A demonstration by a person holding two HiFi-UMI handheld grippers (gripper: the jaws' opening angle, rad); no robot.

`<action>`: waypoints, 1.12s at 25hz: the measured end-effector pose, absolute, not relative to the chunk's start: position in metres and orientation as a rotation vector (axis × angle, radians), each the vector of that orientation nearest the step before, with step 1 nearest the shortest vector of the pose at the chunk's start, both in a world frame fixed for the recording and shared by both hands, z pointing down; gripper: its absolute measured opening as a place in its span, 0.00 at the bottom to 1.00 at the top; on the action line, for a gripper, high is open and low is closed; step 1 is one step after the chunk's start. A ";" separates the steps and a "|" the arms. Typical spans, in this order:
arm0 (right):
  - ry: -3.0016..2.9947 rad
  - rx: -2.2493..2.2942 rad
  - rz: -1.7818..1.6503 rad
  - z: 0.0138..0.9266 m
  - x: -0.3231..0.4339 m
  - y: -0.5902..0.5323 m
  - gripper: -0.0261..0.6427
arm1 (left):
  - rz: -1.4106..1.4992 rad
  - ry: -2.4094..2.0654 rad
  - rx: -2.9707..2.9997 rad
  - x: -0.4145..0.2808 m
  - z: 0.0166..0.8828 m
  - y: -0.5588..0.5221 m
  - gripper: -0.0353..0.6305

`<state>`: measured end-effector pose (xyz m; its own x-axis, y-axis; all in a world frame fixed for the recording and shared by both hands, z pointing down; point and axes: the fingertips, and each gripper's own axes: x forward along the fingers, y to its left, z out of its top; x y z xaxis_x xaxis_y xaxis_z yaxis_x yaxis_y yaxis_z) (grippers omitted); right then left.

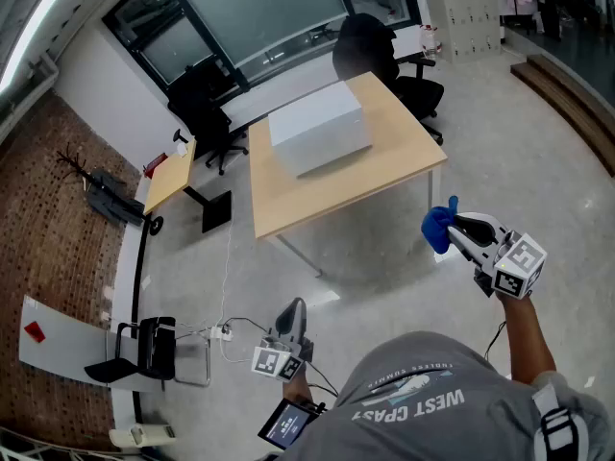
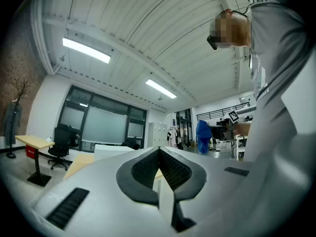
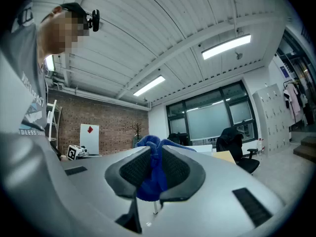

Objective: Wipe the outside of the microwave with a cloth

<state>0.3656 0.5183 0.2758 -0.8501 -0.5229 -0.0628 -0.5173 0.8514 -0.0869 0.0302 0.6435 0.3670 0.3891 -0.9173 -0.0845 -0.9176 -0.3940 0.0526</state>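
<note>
Grey office floor (image 1: pixel 365 257) lies between us and a pale wooden desk (image 1: pixel 404 161), where the microwave (image 1: pixel 319 128), a plain white box, sits near a black chair (image 1: pixel 370 46). Our right gripper (image 1: pixel 455 230) has its jaws clamped on a crumpled blue cloth (image 1: pixel 438 229); our left gripper (image 1: pixel 294 311) has its jaws pressed together.

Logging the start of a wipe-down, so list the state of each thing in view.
left claw: shut, empty.
right claw: shut on the cloth.
cloth: bunched, pinched in the right claw, away from the microwave.
microwave: on the table, untouched.
table: bears only the microwave.
</note>
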 end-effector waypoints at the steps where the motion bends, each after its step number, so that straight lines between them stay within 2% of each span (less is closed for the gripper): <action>1: 2.942 -0.829 -0.102 0.276 0.366 0.518 0.15 | 0.157 1.728 -2.617 0.031 0.367 0.643 0.09; 10: 2.935 -0.825 -0.110 0.283 0.371 0.513 0.15 | 0.150 1.716 -2.616 0.037 0.370 0.636 0.09; 28: 2.896 -0.791 -0.241 0.302 0.448 0.446 0.15 | 0.093 1.770 -2.613 0.119 0.380 0.585 0.09</action>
<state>0.4475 0.4458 0.3024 -0.8541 -0.5135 -0.0824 -0.4928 0.8497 -0.1875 0.1194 0.5853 0.3798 0.3695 -0.9284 -0.0397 -0.9275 -0.3711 0.0459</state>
